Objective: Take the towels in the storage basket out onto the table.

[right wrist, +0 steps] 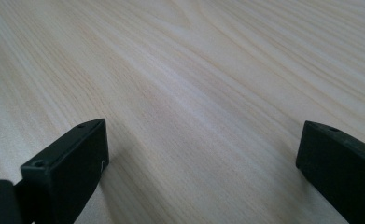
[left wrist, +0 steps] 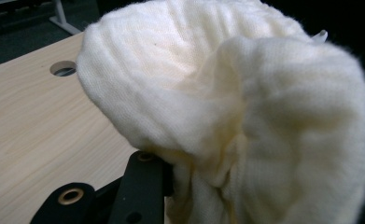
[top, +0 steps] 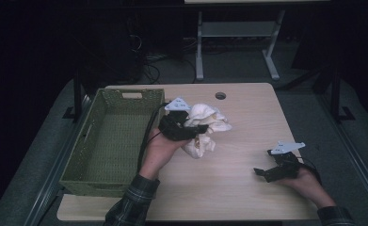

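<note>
Now left tongs (top: 196, 128) clamp the cream cloth (top: 204, 123) above the table (top: 238, 179).

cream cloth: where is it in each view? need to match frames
High view: the cream cloth is at table centre, bunched in the left gripper, right of the green basket.
Left gripper view: the cloth covers the middle and right, just beyond the jaws.
Right gripper view: not in it; open jaws over bare wood.
Shared landmark: the light wood table.
</note>
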A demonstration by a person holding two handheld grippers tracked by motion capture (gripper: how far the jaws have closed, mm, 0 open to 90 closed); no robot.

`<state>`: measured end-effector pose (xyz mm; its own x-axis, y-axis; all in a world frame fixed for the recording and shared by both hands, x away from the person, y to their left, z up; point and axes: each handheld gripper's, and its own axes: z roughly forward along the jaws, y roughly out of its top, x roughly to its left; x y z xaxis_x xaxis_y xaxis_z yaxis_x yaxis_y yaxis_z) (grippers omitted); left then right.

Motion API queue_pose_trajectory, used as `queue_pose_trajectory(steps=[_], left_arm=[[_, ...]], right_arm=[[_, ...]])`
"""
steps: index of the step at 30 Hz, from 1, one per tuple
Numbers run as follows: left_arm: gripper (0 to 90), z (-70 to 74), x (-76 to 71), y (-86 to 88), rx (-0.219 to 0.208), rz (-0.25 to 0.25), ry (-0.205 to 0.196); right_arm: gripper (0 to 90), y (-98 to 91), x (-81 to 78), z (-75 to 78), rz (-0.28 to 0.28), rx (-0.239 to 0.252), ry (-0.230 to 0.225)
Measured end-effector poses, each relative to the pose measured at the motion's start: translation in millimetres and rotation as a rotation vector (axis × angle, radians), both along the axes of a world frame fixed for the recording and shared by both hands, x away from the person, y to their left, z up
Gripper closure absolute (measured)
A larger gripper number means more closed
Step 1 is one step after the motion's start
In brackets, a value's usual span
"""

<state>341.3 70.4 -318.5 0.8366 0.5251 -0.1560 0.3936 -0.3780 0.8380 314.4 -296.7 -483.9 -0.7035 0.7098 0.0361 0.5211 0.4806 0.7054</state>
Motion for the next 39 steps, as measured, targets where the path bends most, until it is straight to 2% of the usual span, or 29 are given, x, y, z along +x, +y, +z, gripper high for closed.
queue_pose_trajectory(steps=[7,12,19,25,28,32,33,34,37,38,39], left_arm=[[70.1,-17.5,0.7,-24.9,0.019,-0.008,0.015],[70.1,-31.7,0.2,-43.0,0.054,-0.022,0.016],[70.1,-61.7,1.0,-65.2,0.095,-0.046,0.052],[70.1,-85.6,5.6,-74.5,0.125,-0.035,0.068],[70.0,-97.3,7.8,-77.2,0.153,-0.034,0.066],[69.9,-113.8,10.6,-81.0,0.176,-0.034,0.09],[69.9,-118.0,10.7,-82.8,0.167,-0.028,0.1],[69.9,-121.3,11.5,-83.4,0.186,-0.042,0.103],[69.8,-131.8,12.3,-87.4,0.204,-0.047,0.108],[69.7,-135.3,12.3,-89.2,0.192,-0.043,0.117],[69.7,-137.6,12.9,-89.6,0.212,-0.052,0.116]], right_arm=[[1.8,0.1,0.0,0.0,-0.001,0.001,0.001],[1.8,0.1,-0.1,0.1,-0.001,0.0,0.001],[1.8,0.0,0.0,0.0,-0.001,0.0,0.001],[1.8,0.0,0.0,0.0,0.0,0.0,0.0],[1.8,0.1,-0.1,0.0,-0.001,0.001,0.001],[1.8,-0.1,0.0,0.0,0.002,-0.002,-0.001],[1.8,-0.1,0.0,0.1,0.0,-0.001,0.001],[1.8,0.0,0.0,0.0,0.0,0.0,0.001],[1.8,0.1,-0.2,0.1,-0.001,0.001,0.002],[1.8,0.0,-0.1,0.0,-0.001,0.0,0.002],[1.8,0.0,-0.1,0.1,0.0,0.0,0.002]])
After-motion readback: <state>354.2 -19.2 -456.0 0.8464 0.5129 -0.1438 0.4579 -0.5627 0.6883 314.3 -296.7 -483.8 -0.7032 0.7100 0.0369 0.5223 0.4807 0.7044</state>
